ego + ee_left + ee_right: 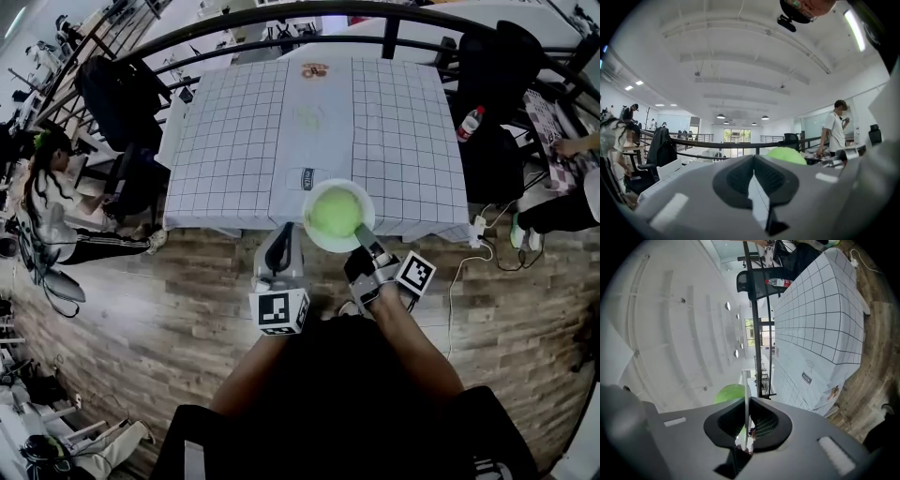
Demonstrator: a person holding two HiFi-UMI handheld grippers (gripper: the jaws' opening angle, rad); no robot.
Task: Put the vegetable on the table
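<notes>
Vegetable in white bowl, right gripper jaws clamping rim, left gripper jaws together

plate with vegetable, in right hand-held gripper

White grid-check cloth covers table, on wood-plank floor. Small brown mark at far edge, dark label near edge.

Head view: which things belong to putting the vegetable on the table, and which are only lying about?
Job in hand:
green vegetable
white plate under it
right gripper, jaws on the plate's rim
table

Lying about:
bottle
dark jacket
white cable
</notes>
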